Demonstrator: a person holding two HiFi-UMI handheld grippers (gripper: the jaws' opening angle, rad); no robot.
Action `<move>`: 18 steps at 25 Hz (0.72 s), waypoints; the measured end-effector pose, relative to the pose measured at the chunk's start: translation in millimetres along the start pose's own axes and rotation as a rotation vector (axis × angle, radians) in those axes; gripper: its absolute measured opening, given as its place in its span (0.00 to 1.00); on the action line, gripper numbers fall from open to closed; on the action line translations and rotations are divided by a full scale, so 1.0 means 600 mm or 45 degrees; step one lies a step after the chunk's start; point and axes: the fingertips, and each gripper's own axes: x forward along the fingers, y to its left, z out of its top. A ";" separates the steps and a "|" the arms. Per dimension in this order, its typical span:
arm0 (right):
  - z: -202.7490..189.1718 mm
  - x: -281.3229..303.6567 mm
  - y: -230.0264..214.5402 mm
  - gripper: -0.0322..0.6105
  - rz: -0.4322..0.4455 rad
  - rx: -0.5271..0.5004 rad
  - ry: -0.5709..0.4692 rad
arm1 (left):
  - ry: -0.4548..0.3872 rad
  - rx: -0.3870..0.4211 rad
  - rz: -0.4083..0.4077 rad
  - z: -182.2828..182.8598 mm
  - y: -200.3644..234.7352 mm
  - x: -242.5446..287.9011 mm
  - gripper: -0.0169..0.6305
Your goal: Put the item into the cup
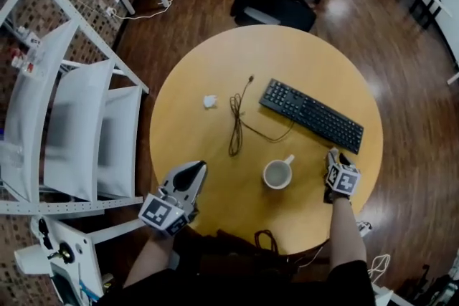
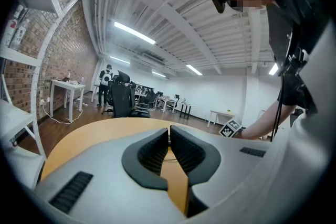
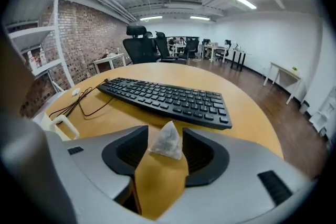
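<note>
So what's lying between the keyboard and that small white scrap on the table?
A black cable, bunched into a long loop; the head view shows it plainly.

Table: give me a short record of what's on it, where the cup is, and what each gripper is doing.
table: round, wooden
on it: keyboard, cable, cup, small white scrap
cup: upright, between the two grippers, nearer the right one
left gripper: shut, empty
right gripper: open, tea bag between its jaws
tea bag: not yet in the cup
</note>
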 end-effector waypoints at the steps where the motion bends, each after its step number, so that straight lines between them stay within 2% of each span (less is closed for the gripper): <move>1: -0.003 0.012 -0.001 0.37 0.001 0.005 0.029 | 0.010 -0.003 0.017 -0.003 0.003 -0.005 0.04; 3: -0.006 0.029 0.000 0.37 -0.008 -0.028 0.063 | 0.028 0.000 0.037 -0.007 0.008 -0.012 0.04; 7: -0.024 0.048 0.003 0.37 -0.037 -0.179 0.152 | 0.045 0.034 0.056 -0.005 0.009 -0.017 0.04; 9: -0.043 0.049 0.012 0.26 -0.022 -0.168 0.207 | 0.041 0.053 0.056 0.003 0.010 -0.018 0.04; 12: -0.071 0.039 0.015 0.22 0.005 -0.112 0.229 | 0.030 0.029 0.059 0.004 0.011 -0.014 0.04; 14: -0.064 0.029 0.018 0.19 0.009 -0.091 0.143 | 0.026 -0.003 0.059 0.004 0.015 -0.008 0.04; 18: -0.010 -0.029 0.056 0.19 0.077 -0.029 -0.166 | 0.020 -0.036 0.036 0.012 0.019 0.004 0.04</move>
